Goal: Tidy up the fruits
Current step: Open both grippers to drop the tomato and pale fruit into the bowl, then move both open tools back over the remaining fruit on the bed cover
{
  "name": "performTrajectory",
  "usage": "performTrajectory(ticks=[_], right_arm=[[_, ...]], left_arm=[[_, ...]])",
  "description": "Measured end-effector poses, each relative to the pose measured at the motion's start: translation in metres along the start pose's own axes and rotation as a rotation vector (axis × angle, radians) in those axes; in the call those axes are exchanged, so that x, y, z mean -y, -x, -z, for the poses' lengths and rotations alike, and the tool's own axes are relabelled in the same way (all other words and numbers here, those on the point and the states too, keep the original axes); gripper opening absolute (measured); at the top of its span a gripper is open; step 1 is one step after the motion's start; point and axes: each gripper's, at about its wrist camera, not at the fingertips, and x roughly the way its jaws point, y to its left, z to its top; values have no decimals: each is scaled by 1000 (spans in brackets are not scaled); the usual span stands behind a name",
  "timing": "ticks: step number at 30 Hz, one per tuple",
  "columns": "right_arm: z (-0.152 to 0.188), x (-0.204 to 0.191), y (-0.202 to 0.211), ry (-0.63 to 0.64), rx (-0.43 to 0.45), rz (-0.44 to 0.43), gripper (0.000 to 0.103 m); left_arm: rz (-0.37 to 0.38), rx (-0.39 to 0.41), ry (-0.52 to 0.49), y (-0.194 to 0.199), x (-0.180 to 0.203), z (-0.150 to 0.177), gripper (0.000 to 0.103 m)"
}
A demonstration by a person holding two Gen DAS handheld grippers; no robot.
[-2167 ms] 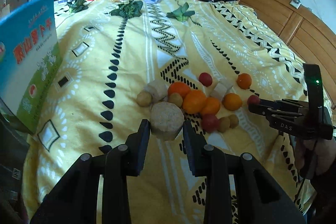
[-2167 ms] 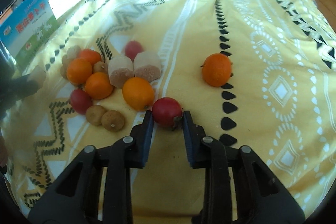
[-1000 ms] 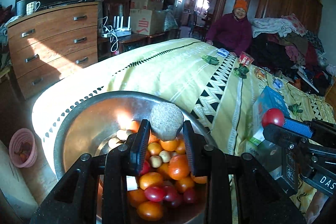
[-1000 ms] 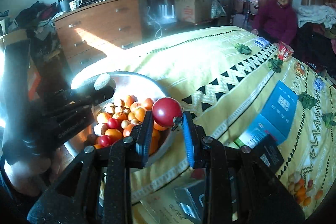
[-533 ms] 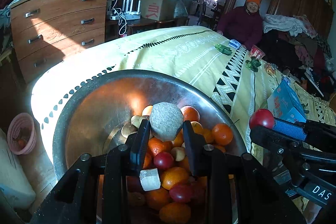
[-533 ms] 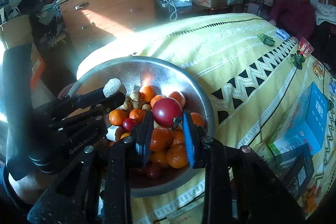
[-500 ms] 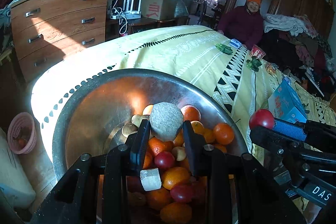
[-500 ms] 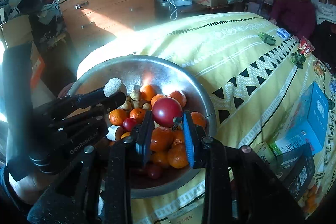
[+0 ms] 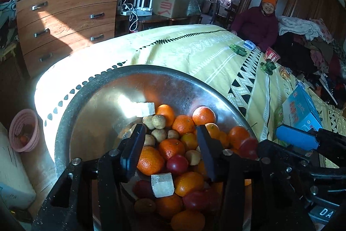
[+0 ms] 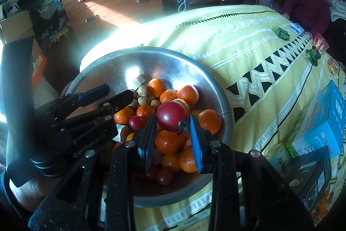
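Left wrist view: the left gripper [image 9: 170, 144] hangs low over the steel bowl [image 9: 90, 101] with jaws spread wide and nothing between them, fingers angled down at the heaped fruit; pushed lower, they could likely knock an orange [image 9: 150, 160] off the pile. Right wrist view: the right gripper [image 10: 172, 133] hovers over the bowl's [image 10: 216, 88] near right side, its blue-padded jaws parted, a red fruit [image 10: 172, 113] sitting loose at their tips, hardly held at all; dropped from here, it may well roll off the mound toward the yellow cloth [image 10: 248, 53].

A lived-in bedroom: patterned bedspread [image 9: 194, 53], wooden dresser [image 9: 64, 21], heaped clothes [image 9: 302, 29].
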Motion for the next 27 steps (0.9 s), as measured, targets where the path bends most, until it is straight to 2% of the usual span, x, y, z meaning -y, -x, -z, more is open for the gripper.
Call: performTrajectory(ticks=[1, 2, 9, 13, 15, 19, 20, 21, 22, 23, 25, 27], right_arm=[[0, 1, 2, -2, 8, 6, 58], [0, 1, 4, -2, 15, 11, 66], [-1, 4, 33, -2, 77, 48, 70], [4, 10, 65, 3, 138, 94, 80], [10, 15, 86, 1, 173, 121, 81], [38, 37, 142, -35, 291, 207, 82], [53, 47, 162, -63, 335, 235, 86], [67, 57, 177, -91, 368, 261, 90], [83, 69, 193, -126, 400, 301, 99], [106, 82, 210, -164, 433, 352, 103], [146, 110, 232, -234, 441, 446, 103], [187, 139, 241, -315, 400, 522, 103]], left_arm=[[-4, 1, 1, 0, -1, 0, 56], [-9, 3, 2, 1, -1, 1, 57], [-10, 21, -8, 19, 10, 2, 57], [21, 52, -42, 41, 37, 0, 57], [47, 71, -65, 54, 56, 0, 57], [157, 131, -158, 90, 113, 10, 58], [200, 145, -191, 100, 131, 16, 60], [242, 161, -229, 109, 151, 23, 67], [287, 182, -273, 120, 175, 34, 71], [330, 194, -315, 128, 196, 44, 73], [431, 189, -412, 139, 242, 71, 77], [509, 147, -495, 138, 283, 100, 80]])
